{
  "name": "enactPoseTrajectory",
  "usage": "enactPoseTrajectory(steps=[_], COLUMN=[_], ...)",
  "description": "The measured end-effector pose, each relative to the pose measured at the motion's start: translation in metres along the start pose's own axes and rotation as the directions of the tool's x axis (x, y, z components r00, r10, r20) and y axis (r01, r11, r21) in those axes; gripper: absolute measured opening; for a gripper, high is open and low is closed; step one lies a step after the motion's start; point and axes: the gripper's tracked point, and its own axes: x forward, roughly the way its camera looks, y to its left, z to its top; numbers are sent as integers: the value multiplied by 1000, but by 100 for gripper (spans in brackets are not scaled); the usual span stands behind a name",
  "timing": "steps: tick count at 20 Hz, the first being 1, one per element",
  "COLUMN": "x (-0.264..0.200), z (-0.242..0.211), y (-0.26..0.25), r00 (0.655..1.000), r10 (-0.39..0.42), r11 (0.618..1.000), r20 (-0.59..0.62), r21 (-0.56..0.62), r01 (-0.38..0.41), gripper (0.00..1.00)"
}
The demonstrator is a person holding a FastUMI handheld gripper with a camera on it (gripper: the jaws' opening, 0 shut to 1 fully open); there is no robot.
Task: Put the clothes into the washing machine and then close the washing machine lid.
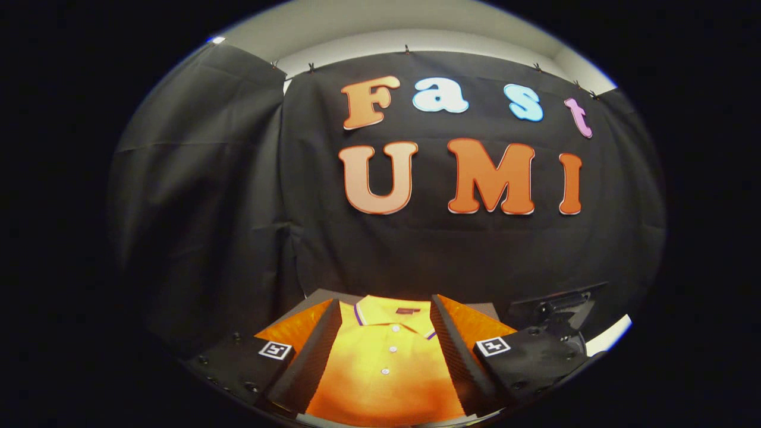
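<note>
A black cloth wall [196, 196] hangs in loose folds to the left of the shirt and runs on behind it, clipped along its top edge beneath a pale ceiling strip [416, 41].

Below that wall lies the landmark of the scene, a bright orange-yellow short-sleeved polo shirt [386, 374] of soft knit fabric, spread flat with its front up. Its collar [380, 310] carries a thin purple stripe along the edge, a small dark label sits inside the neck, and three small white buttons [392, 345] run down the placket. The shirt rests on a grey-brown board or tabletop [484, 309], a bare corner of which shows just beyond the shirt's right shoulder.

The gripper [386, 362] hangs over the shirt with its two fingers spread wide apart, one to each side of the placket and collar. Nothing is clamped between them; the shirt's front fills the gap, and whether the fingertips touch the fabric cannot be told. Each finger mount bears a small square black-and-white marker tag [277, 350].

Right of the shirt, just past the right finger, stands a dark metal bracket or hinge-like part [556, 306] against the cloth wall. Beside it, further right, shows a short white edge [612, 334] of something not clear enough to identify.
</note>
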Motion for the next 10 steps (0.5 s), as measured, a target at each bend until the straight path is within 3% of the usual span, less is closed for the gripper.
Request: enactPoseTrajectory(steps=[10], x=[33], z=[-75], y=[-3], r00=[967], r10=[-65], r11=[994], r20=[-245], r21=[68], r01=[84], gripper=[97])
